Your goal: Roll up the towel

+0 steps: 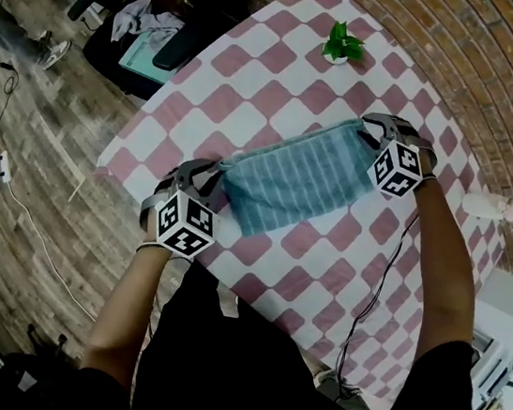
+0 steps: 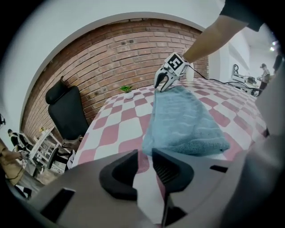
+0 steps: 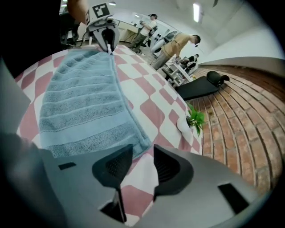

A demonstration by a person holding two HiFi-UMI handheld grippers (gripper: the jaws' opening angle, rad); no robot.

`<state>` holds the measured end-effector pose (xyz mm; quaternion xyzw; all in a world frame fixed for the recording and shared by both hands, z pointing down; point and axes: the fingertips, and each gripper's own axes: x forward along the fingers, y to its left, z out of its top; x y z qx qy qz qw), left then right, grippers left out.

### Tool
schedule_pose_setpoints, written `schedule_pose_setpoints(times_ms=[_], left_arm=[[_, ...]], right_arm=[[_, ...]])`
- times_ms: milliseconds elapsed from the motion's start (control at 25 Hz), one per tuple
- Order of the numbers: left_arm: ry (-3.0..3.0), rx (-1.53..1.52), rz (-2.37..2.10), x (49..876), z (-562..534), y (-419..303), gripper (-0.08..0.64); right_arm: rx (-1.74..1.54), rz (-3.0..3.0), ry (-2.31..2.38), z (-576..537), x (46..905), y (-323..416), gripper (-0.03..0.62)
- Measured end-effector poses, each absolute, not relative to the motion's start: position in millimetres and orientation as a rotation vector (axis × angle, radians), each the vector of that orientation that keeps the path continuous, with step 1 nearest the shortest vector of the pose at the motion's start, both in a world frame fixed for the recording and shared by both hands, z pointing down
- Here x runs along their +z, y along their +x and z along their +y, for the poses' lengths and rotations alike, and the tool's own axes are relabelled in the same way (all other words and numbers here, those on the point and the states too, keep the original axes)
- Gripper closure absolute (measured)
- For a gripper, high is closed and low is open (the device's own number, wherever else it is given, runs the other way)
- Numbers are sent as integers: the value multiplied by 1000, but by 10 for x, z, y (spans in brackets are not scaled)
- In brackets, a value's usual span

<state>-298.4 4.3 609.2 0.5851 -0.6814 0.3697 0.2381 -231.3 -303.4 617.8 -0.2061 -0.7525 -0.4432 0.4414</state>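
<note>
Towel (image 1: 298, 181), pale blue with ribbed stripes, lay flat as a long band on the pink-and-white checked tablecloth (image 1: 287, 57), running slantwise across the table between the two tongs. No roll in it at any point along its length.

Left gripper (image 2: 144, 153): at the near-left end of the band, pointed steeply down. Jaws stood a narrow gap apart, and only checked cloth showed through the gap. The towel's corner sat just beyond the tips, not pressed by either pad. Nothing held.

Right gripper (image 3: 143, 149): at the opposite end, also tipped down toward the table. Jaws a little apart, slightly wider than the left pair, with bare tablecloth visible between them. The towel's corner lay just beside the tip of one jaw, free of the pads. Nothing held.

Each gripper view looked down the full length of the towel to the other gripper at the far end.

Surroundings: small potted plant (image 1: 340, 42) in a white pot on the table beyond the towel, well apart from it. Brick wall (image 1: 465, 68) along that side. Black chair (image 1: 137, 41) off the table's far-left corner. Several people (image 3: 176, 42) stood in the background of the right gripper view.
</note>
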Motion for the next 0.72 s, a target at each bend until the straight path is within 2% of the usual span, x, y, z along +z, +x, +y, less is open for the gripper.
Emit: schedule_pose_setpoints(times_ms=[80, 160, 400, 720], left_arm=[[1588, 967, -1900, 6069, 85, -3060, 351], [1608, 924, -1936, 5978, 122, -3122, 272], [1805, 1003, -1883, 5769, 163, -3043, 273], [2305, 1121, -1550, 5575, 89, -2681, 309]], right_arm=[[-1017, -1983, -407, -3055, 6014, -2355, 415], [-907, -2140, -287, -3010, 5752, -2360, 408], [-582, -2546, -43, -2325, 5089, -2009, 408], [-227, -2662, 276, -1162, 5043, -1310, 397]])
